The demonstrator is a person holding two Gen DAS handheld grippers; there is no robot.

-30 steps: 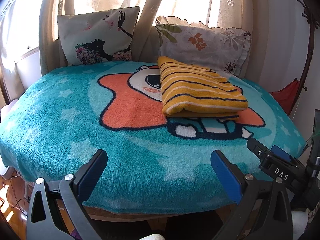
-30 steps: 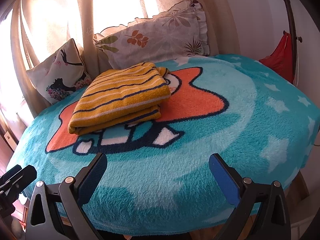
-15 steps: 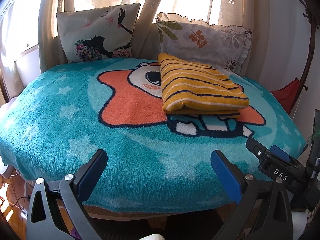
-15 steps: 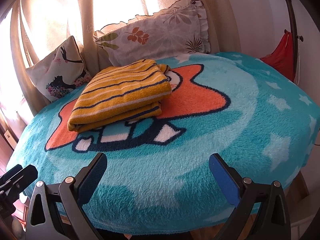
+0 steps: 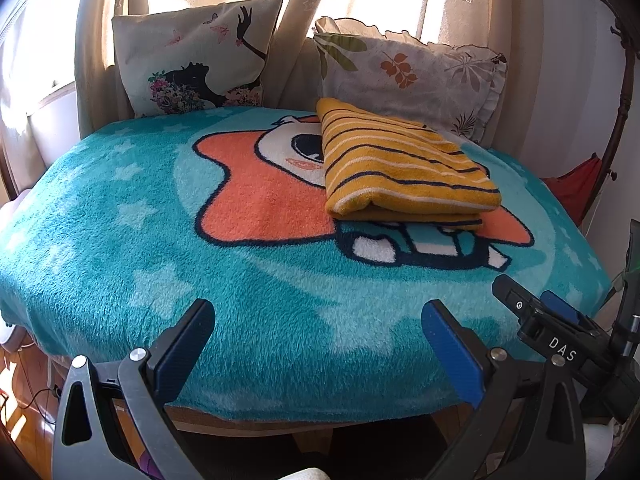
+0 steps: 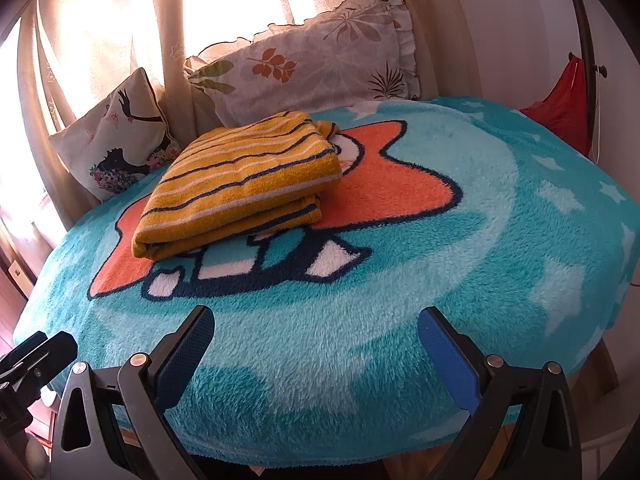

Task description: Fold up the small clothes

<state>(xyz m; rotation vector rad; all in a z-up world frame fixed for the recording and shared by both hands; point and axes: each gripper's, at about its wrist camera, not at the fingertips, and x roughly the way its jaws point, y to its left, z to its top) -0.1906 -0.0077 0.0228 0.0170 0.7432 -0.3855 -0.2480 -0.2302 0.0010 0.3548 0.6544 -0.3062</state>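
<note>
Both hand-held grippers, left (image 5: 318,344) and right (image 6: 316,340), gape wide, empty, at the blanket's (image 5: 120,248) near edge. One folded striped garment (image 5: 400,168) lies toward its far edge, before two pillows (image 5: 192,56). "DAS" marks the right one.

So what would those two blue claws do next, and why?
Probably just draw back. The yellow striped garment already lies folded in a neat stack on the teal blanket, and the left gripper and right gripper hang open at the near edge, apart from it, holding nothing.
</note>
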